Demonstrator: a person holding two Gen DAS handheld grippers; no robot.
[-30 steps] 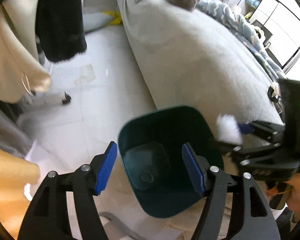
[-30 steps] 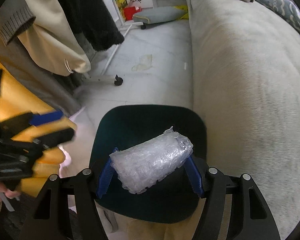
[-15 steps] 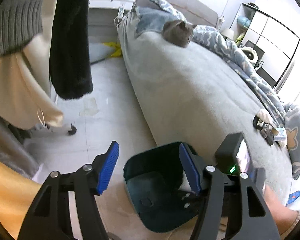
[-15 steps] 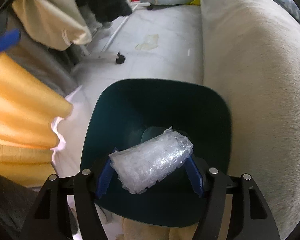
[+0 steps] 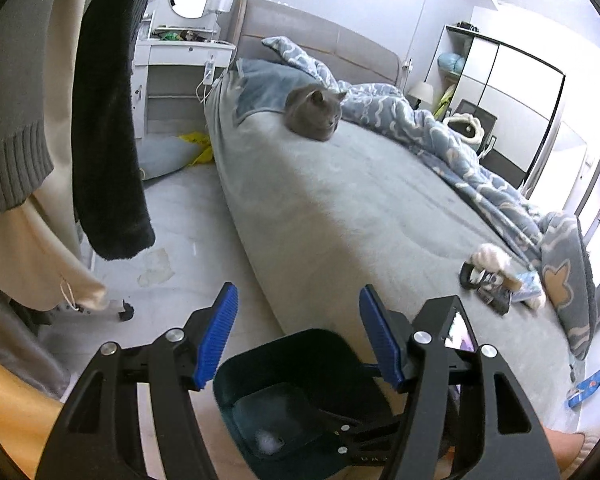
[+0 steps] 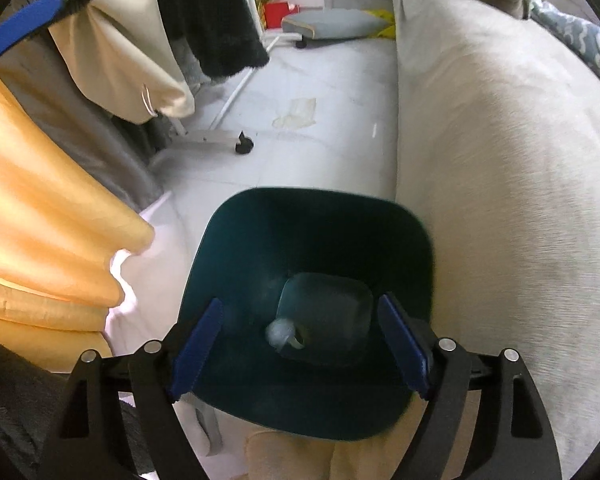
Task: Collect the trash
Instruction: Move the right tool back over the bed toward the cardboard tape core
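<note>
A dark teal trash bin (image 6: 404, 240) stands on the floor beside the bed. My right gripper (image 6: 300, 344) is open and empty right above its mouth. A whitish bubble-wrap bundle (image 6: 278, 332) lies at the bin's bottom. In the left wrist view the bin (image 5: 312, 344) is below my open, empty left gripper (image 5: 298, 336), and the bundle (image 5: 269, 442) shows inside. Small items (image 5: 488, 280) lie on the bed at the right, and a blue wrapper (image 5: 588, 386) lies near the bed's edge.
A grey cat (image 5: 314, 112) sits on the grey bed (image 5: 360, 200). Clothes hang on a wheeled rack (image 6: 220, 140) at the left. A yellow fabric (image 6: 40, 220) is close at the left. A paper scrap (image 6: 296, 112) lies on the floor.
My right gripper has opened and the bubble-wrap bundle has dropped into the bin. My left gripper has tilted up, from the bin toward the bed and the cat.
</note>
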